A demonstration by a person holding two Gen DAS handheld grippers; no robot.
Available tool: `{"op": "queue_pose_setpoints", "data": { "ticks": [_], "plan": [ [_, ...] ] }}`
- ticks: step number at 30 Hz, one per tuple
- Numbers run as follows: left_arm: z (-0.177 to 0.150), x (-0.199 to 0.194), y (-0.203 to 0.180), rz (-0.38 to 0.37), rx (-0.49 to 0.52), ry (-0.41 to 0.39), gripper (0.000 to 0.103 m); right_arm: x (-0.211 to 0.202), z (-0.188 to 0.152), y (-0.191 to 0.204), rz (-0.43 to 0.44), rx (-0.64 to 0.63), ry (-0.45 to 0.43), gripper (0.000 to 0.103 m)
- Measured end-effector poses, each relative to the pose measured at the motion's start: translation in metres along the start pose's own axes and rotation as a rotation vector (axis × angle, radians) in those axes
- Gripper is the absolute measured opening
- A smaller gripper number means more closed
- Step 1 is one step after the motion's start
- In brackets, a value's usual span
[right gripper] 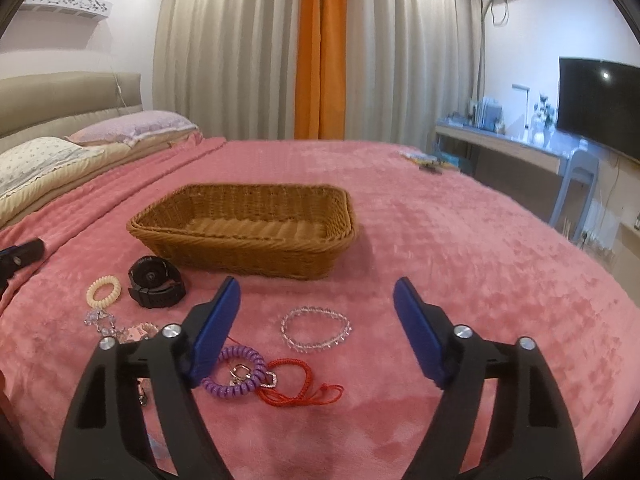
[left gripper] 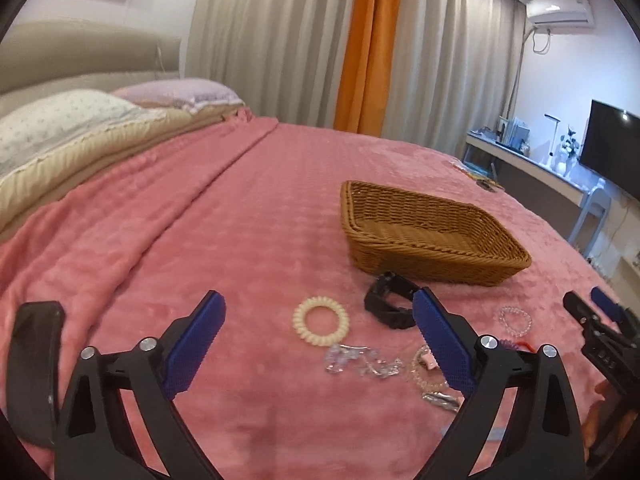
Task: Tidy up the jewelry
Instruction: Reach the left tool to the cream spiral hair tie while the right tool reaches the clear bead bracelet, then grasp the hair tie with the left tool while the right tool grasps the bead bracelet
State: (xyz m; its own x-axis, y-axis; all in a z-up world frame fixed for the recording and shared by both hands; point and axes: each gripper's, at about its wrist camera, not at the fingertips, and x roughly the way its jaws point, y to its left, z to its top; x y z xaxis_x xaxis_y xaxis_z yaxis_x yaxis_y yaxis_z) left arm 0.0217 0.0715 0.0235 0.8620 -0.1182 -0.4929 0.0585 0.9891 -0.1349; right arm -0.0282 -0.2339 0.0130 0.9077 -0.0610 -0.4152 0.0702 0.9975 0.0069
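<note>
A brown wicker basket (left gripper: 432,236) (right gripper: 248,228) stands on the pink bed cover. In front of it lie a black watch (left gripper: 390,304) (right gripper: 154,282), a cream coil hair tie (left gripper: 320,320) (right gripper: 103,291), a clear crystal chain (left gripper: 360,362) (right gripper: 100,320), a clear bead bracelet (right gripper: 316,327) (left gripper: 515,320), a purple coil bracelet (right gripper: 236,372) and a red cord (right gripper: 300,384). My left gripper (left gripper: 318,312) hangs open above the hair tie and watch, holding nothing. My right gripper (right gripper: 318,294) is open over the bead bracelet, clear of it.
Pillows (left gripper: 60,128) and a padded headboard (left gripper: 80,52) are at the far left. A desk (right gripper: 500,144) with a television (right gripper: 600,104) and a chair (right gripper: 576,184) stands beyond the bed's right edge. Small items (right gripper: 428,162) lie near the far right corner.
</note>
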Motion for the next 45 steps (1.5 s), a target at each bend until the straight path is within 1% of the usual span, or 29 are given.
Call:
{"op": "queue_pose_setpoints", "data": {
  "ticks": [1,2,3,4,5,6,7,9,11,12,15,16,17,19,21,23,25,28,29,30,31,32,34,36,38,42,45],
  "plan": [
    [0.003,0.002,0.006,-0.022,-0.004,0.025,0.090,0.003,0.002,-0.002,0.011,0.001,0.020,0.073],
    [0.005,0.006,0.007,-0.018,0.011,0.049,0.088,0.006,0.003,-0.006,0.029,0.005,0.043,0.073],
    [0.006,0.011,0.011,-0.026,0.003,0.089,0.086,0.009,0.005,-0.010,0.041,0.011,0.067,0.072],
    [0.008,0.019,0.014,-0.031,0.002,0.142,0.082,0.013,0.007,-0.015,0.051,0.016,0.092,0.068],
    [0.008,0.024,0.017,-0.037,0.000,0.168,0.076,0.017,0.009,-0.019,0.063,0.019,0.115,0.061],
    [0.007,0.033,0.020,-0.056,-0.018,0.205,0.075,0.021,0.013,-0.025,0.072,0.024,0.142,0.059],
    [0.007,0.038,0.022,-0.068,-0.029,0.225,0.074,0.024,0.015,-0.030,0.074,0.028,0.155,0.054],
    [0.004,0.049,0.026,-0.106,-0.066,0.245,0.068,0.031,0.022,-0.043,0.069,0.034,0.183,0.048],
    [0.004,0.066,0.029,-0.128,-0.083,0.293,0.054,0.040,0.026,-0.053,0.062,0.034,0.214,0.039],
    [0.004,0.070,0.030,-0.124,-0.083,0.310,0.053,0.045,0.027,-0.056,0.068,0.035,0.235,0.037],
    [0.002,0.088,0.027,-0.098,-0.050,0.349,0.053,0.064,0.023,-0.057,0.090,0.027,0.301,0.037],
    [0.001,0.092,0.026,-0.100,-0.044,0.360,0.051,0.071,0.019,-0.054,0.096,0.017,0.329,0.037],
    [-0.001,0.097,0.026,-0.098,-0.038,0.377,0.045,0.080,0.015,-0.051,0.106,0.009,0.356,0.036],
    [-0.002,0.105,0.028,-0.083,-0.030,0.422,0.038,0.092,0.007,-0.044,0.119,0.003,0.396,0.035],
    [-0.004,0.110,0.031,-0.095,-0.040,0.437,0.037,0.101,0.001,-0.038,0.116,-0.006,0.418,0.035],
    [-0.006,0.116,0.035,-0.091,-0.050,0.461,0.037,0.108,-0.004,-0.034,0.091,-0.019,0.431,0.035],
    [-0.008,0.120,0.036,-0.090,-0.049,0.462,0.037,0.114,-0.009,-0.031,0.080,-0.026,0.449,0.035],
    [-0.006,0.124,0.027,-0.066,-0.007,0.455,0.038,0.117,-0.015,-0.025,0.057,-0.061,0.457,0.034],
    [-0.006,0.125,0.022,-0.047,0.017,0.454,0.037,0.117,-0.014,-0.023,0.055,-0.074,0.455,0.025],
    [-0.007,0.127,0.014,-0.009,0.056,0.452,0.034,0.116,-0.015,-0.019,0.058,-0.093,0.450,0.021],
    [-0.008,0.126,0.011,0.015,0.084,0.447,0.026,0.115,-0.016,-0.016,0.052,-0.108,0.445,0.011],
    [-0.009,0.126,0.004,0.030,0.116,0.439,0.016,0.116,-0.015,-0.014,0.049,-0.119,0.443,0.006],
    [-0.011,0.121,-0.004,0.045,0.154,0.419,0.010,0.113,-0.015,-0.010,0.040,-0.143,0.430,0.006],
    [-0.011,0.116,-0.009,0.049,0.180,0.397,0.010,0.111,-0.015,-0.008,0.043,-0.155,0.419,0.006],
    [-0.008,0.111,-0.011,0.027,0.178,0.372,0.009,0.107,-0.012,-0.007,0.055,-0.158,0.404,0.006],
    [-0.001,0.091,-0.015,-0.075,0.135,0.302,0.009,0.090,-0.003,-0.004,0.086,-0.152,0.369,0.006],
    [0.006,0.071,-0.022,-0.122,0.132,0.245,0.009,0.072,0.010,0.002,0.099,-0.166,0.329,0.006]
  ]
}}
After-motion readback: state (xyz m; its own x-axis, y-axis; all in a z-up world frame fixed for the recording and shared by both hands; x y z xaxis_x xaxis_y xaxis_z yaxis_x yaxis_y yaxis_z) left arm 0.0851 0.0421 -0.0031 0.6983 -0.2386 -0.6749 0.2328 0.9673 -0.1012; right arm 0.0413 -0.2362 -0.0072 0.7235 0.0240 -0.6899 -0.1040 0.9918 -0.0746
